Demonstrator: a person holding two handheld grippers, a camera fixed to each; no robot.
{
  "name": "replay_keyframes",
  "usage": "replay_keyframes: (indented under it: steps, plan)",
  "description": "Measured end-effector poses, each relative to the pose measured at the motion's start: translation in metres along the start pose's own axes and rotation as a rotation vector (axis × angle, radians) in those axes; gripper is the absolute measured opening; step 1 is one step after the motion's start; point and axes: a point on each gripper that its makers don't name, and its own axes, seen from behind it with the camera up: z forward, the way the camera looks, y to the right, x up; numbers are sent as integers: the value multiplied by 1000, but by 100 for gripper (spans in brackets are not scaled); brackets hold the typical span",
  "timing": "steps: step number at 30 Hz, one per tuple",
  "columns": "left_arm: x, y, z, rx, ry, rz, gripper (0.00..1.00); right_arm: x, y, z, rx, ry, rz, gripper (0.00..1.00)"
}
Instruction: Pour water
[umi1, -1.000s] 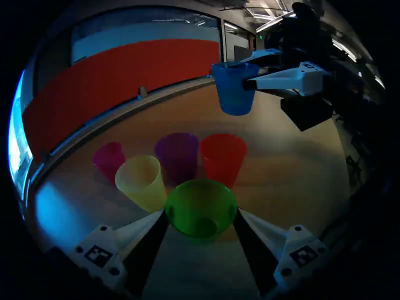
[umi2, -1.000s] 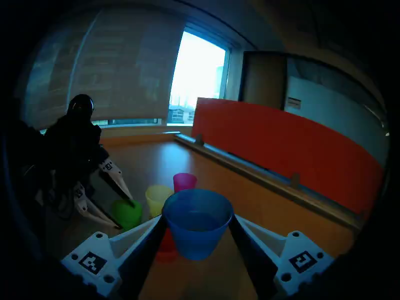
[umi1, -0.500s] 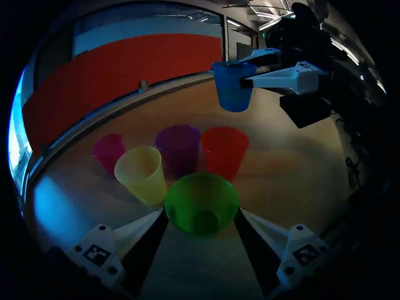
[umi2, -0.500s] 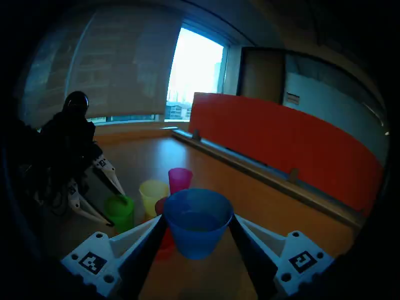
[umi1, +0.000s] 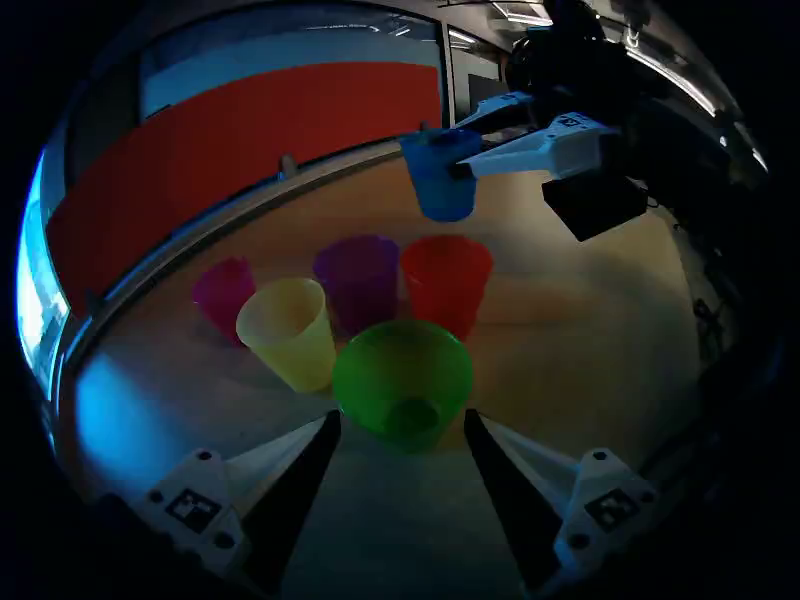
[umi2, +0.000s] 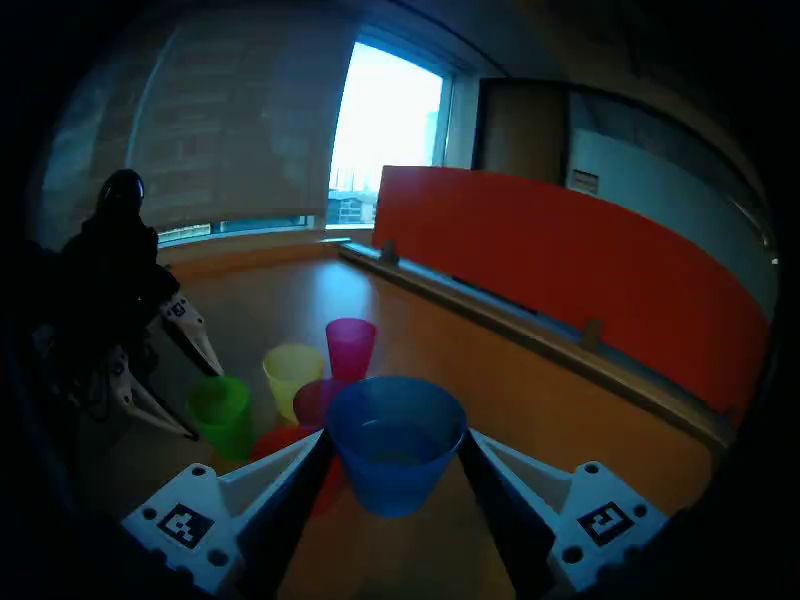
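Note:
Five empty cups stand clustered on the wooden table (umi1: 580, 300): magenta (umi1: 222, 295), yellow (umi1: 288, 335), purple (umi1: 357, 280), red (umi1: 445, 280) and green (umi1: 402, 385). My left gripper (umi1: 401, 415) flanks the green cup's lower part, both fingertips against its sides. My right gripper (umi2: 395, 440) is shut on a blue cup (umi2: 395, 455) holding some water. The left gripper view shows that blue cup (umi1: 440, 180) held upright in the air, above and just behind the red and purple cups. In the right gripper view the green cup (umi2: 222, 410) sits at the left gripper's (umi2: 208, 405) tips.
A red partition (umi1: 230, 140) with a low rail runs along the table's far edge. A bright window (umi2: 390, 140) lies beyond. A person in dark clothes (umi2: 110, 280) holds the left gripper. Bare tabletop spreads to the right of the cups.
The right gripper has carried the blue cup nearer to the cluster, over the red and purple cups. The green cup now sits slightly farther out toward the left fingertips.

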Motion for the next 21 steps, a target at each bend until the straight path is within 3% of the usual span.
replay_keyframes:
  steps: [12,21]
  plan:
    - [-5,0,-25,23,28,-36,92,-25,7,27,13,-89,28,91]
    - [-5,-6,-43,52,68,-96,92,-43,16,45,19,-160,20,91]
